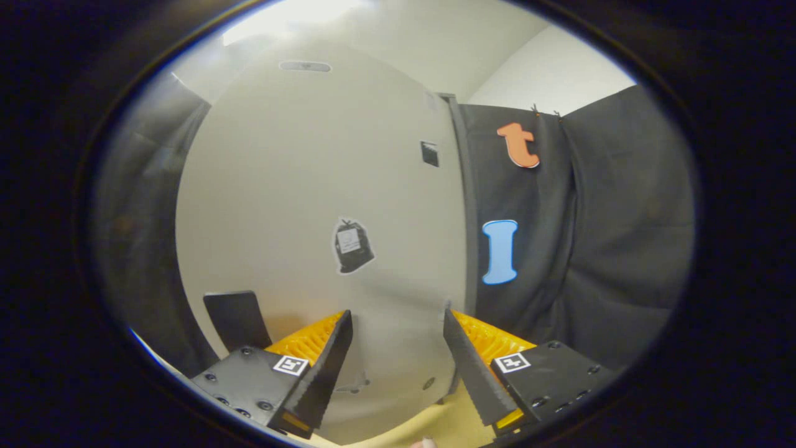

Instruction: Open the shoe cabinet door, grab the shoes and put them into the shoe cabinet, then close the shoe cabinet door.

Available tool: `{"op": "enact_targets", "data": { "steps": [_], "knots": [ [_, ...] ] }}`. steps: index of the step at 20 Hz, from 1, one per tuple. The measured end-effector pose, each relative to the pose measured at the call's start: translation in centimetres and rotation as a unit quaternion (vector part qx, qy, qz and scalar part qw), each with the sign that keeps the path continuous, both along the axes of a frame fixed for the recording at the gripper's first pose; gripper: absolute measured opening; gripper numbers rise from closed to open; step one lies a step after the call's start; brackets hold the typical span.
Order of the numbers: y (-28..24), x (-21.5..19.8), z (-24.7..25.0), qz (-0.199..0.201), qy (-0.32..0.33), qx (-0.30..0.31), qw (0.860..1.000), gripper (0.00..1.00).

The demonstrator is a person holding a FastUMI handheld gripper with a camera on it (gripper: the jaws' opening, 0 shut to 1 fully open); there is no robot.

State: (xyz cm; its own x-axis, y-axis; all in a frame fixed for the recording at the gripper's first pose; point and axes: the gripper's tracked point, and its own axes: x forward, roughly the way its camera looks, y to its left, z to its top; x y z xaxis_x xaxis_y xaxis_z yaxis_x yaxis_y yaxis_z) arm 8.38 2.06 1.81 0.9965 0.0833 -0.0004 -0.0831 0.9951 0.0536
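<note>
Your gripper [398,336] faces the shoe cabinet door [311,186] head on, and its jaws stand apart with nothing between them but the pale door face beyond. The door is closed, as far as you can tell: its flat light panel runs unbroken from a slot handle [305,66] near its top down to the fingers [326,361]. A black sticker [353,246] shaped like a tied bag sits on the door just ahead of the jaws, a little above and between them. A small dark square [430,153] lies higher up, close to the door's right edge. A dark strip [465,205] runs down that right edge, and the right finger's tip reaches just about to it. Left of the left finger, a black block [236,320] stands low against the door. The booth's black cloth [597,236] hangs on both sides of the cabinet. Below the jaws you see a strip of pale yellow floor [448,423] at the door's foot. White wall [547,68] rises above the cloth to the right.
</note>
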Motion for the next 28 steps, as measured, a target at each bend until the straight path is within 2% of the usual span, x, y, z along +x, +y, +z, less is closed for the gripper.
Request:
{"op": "enact_targets", "data": {
  "steps": [4,8,14,22,28],
  "knots": [
    [5.4,3.5,-0.5,0.029,0.004,-0.008,1.0,0.92],
    [7.8,6.7,-0.9,0.034,0.009,0.011,0.999,0.92],
    [9.5,10.1,-0.6,0.025,0.002,-0.016,1.0,0.92],
    [11.3,10.4,-1.1,0.031,0.002,-0.012,0.999,0.92],
    [11.2,10.2,-0.9,0.01,-0.001,-0.019,1.0,0.92]
  ]
}}
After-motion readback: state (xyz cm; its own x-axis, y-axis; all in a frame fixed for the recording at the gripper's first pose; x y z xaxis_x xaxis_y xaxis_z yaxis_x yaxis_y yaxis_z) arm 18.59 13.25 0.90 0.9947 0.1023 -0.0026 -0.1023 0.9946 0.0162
